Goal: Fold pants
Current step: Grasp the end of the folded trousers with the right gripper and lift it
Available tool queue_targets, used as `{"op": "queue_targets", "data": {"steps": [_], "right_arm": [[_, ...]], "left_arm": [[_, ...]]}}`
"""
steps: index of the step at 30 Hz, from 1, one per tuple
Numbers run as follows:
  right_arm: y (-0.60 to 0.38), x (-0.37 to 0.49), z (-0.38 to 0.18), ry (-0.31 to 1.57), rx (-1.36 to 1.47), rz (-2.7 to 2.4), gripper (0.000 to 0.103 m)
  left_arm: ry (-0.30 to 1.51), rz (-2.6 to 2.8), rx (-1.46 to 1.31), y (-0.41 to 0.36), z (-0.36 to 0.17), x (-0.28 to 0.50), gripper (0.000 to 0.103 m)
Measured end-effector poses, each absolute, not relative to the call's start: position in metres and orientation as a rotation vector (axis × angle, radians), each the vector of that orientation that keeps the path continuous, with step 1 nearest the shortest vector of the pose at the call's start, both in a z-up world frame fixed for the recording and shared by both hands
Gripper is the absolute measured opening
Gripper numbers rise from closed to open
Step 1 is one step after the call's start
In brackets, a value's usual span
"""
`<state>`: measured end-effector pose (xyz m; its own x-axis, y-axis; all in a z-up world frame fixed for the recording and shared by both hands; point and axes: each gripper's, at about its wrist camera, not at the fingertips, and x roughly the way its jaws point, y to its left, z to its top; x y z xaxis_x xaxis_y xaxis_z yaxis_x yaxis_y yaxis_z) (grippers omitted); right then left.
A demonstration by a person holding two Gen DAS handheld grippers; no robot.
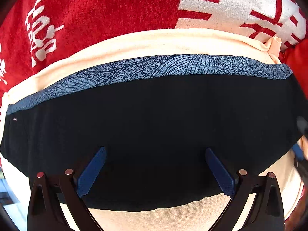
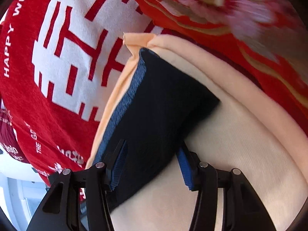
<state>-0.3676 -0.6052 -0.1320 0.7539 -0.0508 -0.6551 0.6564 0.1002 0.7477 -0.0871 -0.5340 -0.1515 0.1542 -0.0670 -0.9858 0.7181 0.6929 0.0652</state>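
Note:
The pants (image 1: 154,119) are black with a blue patterned waistband (image 1: 163,67), folded into a wide flat band on a cream cloth (image 1: 154,42). My left gripper (image 1: 155,170) is open just above the black fabric, blue pads (image 1: 92,173) wide apart, holding nothing. In the right wrist view the same pants (image 2: 163,100) show end-on as a folded black block with the blue band (image 2: 123,107) on its left side. My right gripper (image 2: 153,166) is open, its pads (image 2: 119,165) straddling the near end of the folded pants.
A red blanket with white lettering (image 1: 86,15) lies under the cream cloth and shows in the right wrist view (image 2: 57,57). A red floral fabric (image 2: 231,19) lies at the far right. The cream cloth's rolled edge (image 2: 240,80) curves around the pants.

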Motion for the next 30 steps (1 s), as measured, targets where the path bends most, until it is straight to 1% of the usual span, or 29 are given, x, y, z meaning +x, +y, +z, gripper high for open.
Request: {"op": "queue_targets", "data": {"steps": [3,4,5,6,7,9,11,13,15,17,20,26,30], "right_arm": [[-0.619,-0.356,-0.135,0.505,1.425,-0.564,0.058],[-0.622,-0.353,-0.135,0.509,1.447,-0.558,0.052],[-0.624,-0.349,-0.135,0.537,1.466,-0.555,0.043],[-0.625,-0.346,-0.134,0.568,1.470,-0.553,0.017],[-0.625,-0.346,-0.131,0.588,1.466,-0.546,0.016],[-0.625,-0.346,-0.119,0.589,1.443,-0.523,0.015],[-0.621,-0.341,-0.102,0.594,1.384,-0.503,0.015],[-0.615,-0.334,-0.084,0.594,1.320,-0.485,0.015],[-0.609,-0.327,-0.068,0.593,1.270,-0.473,0.015],[-0.604,-0.319,-0.054,0.598,1.220,-0.462,0.015],[-0.586,-0.298,-0.031,0.639,1.099,-0.447,0.014],[-0.550,-0.259,0.003,0.697,0.911,-0.443,0.015],[-0.522,-0.238,0.018,0.735,0.812,-0.456,0.015]], "left_arm": [[1.317,-0.629,0.614,-0.533,-0.157,-0.082,0.103],[1.332,-0.630,0.609,-0.533,-0.158,-0.079,0.103],[1.346,-0.630,0.606,-0.533,-0.158,-0.077,0.103],[1.346,-0.626,0.610,-0.534,-0.156,-0.074,0.101],[1.327,-0.617,0.621,-0.534,-0.151,-0.074,0.085],[1.297,-0.654,0.621,-0.534,-0.138,-0.076,0.068],[1.244,-0.676,0.633,-0.535,-0.126,-0.080,0.068],[1.228,-0.730,0.630,-0.540,-0.124,-0.084,0.068],[1.241,-0.746,0.628,-0.545,-0.131,-0.087,0.068],[1.303,-0.769,0.632,-0.551,-0.154,-0.093,0.069],[1.199,-0.788,0.640,-0.549,-0.156,-0.104,0.069],[1.218,-0.851,0.601,-0.541,-0.158,-0.093,0.069],[1.244,-0.920,0.584,-0.524,-0.153,-0.073,0.072]]}}
